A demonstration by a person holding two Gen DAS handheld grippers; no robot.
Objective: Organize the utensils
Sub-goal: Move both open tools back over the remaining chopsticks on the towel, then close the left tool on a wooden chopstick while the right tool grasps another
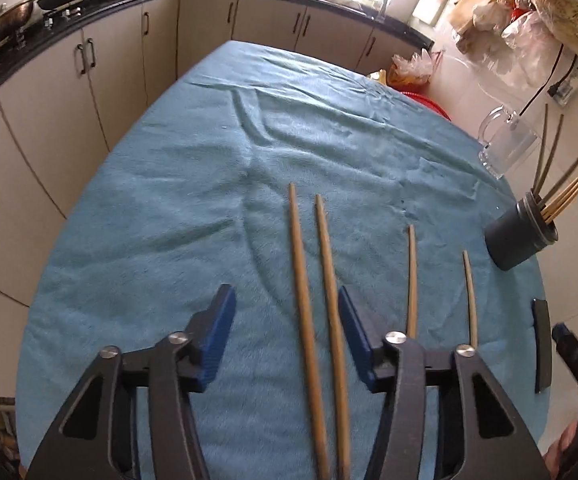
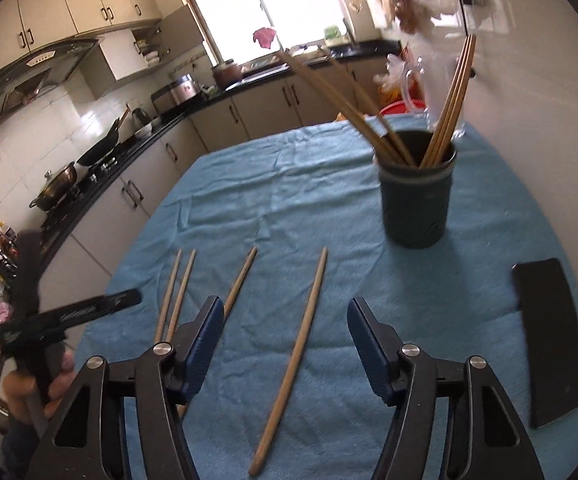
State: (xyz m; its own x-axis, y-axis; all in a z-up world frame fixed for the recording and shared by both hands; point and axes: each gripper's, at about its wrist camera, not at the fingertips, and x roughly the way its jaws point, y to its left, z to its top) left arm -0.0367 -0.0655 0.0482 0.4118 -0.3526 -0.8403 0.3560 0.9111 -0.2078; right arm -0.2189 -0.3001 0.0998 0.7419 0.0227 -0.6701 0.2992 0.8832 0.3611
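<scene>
Left gripper (image 1: 285,312) spread over chopstick pair (image 1: 317,320); right gripper (image 2: 285,328) spread — holder (image 2: 416,196) possibly near cloth edge.

A home kitchen is showing itself here: cream cabinets (image 2: 89,8) are lining the walls above a black countertop (image 2: 137,148); a range hood (image 2: 29,76) is hanging over a wok (image 2: 55,186) on the gas stove; a rice cooker (image 2: 183,90) is sitting near the bright window (image 2: 265,4).

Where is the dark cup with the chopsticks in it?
The dark cup stands upright on the blue cloth, ahead and right in the right wrist view, in front of a clear glass mug.
</scene>
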